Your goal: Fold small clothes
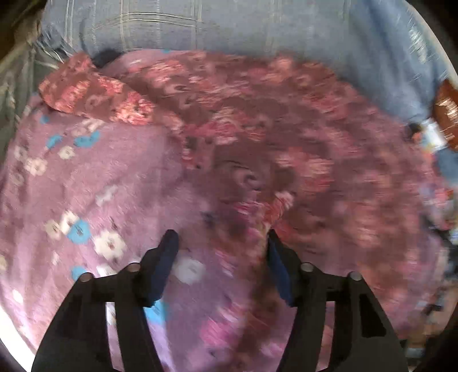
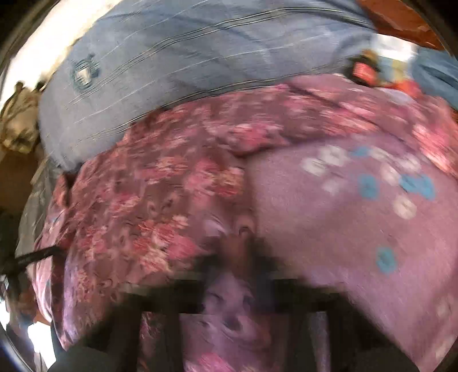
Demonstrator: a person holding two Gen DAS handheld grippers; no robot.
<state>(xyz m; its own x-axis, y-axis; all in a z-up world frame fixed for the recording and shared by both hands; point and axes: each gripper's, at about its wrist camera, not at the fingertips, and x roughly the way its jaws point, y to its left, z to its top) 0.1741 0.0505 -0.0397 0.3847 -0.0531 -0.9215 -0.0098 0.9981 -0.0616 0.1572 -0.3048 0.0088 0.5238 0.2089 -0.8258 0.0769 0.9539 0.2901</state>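
Note:
A dark red garment with pink flowers (image 1: 257, 114) lies spread over a purple fleece blanket (image 1: 100, 186) printed with white and blue flowers. My left gripper (image 1: 221, 243) hovers above the garment's near edge, open, with only blanket and a fold of the cloth showing between its fingers; the right-hand finger (image 1: 274, 251) sits at the cloth's edge. The right wrist view is blurred. There the same garment (image 2: 160, 186) covers the left half and the blanket (image 2: 343, 229) the right. My right gripper (image 2: 242, 257) is shut on a bunched pinch of the flowered cloth.
Blue checked bedding (image 1: 229, 25) rises behind the blanket, also in the right wrist view (image 2: 171, 57). A brown packet (image 1: 446, 114) lies at the right edge. Small red items (image 2: 363, 71) sit at the blanket's far corner, and a black cord (image 2: 34, 257) crosses the left side.

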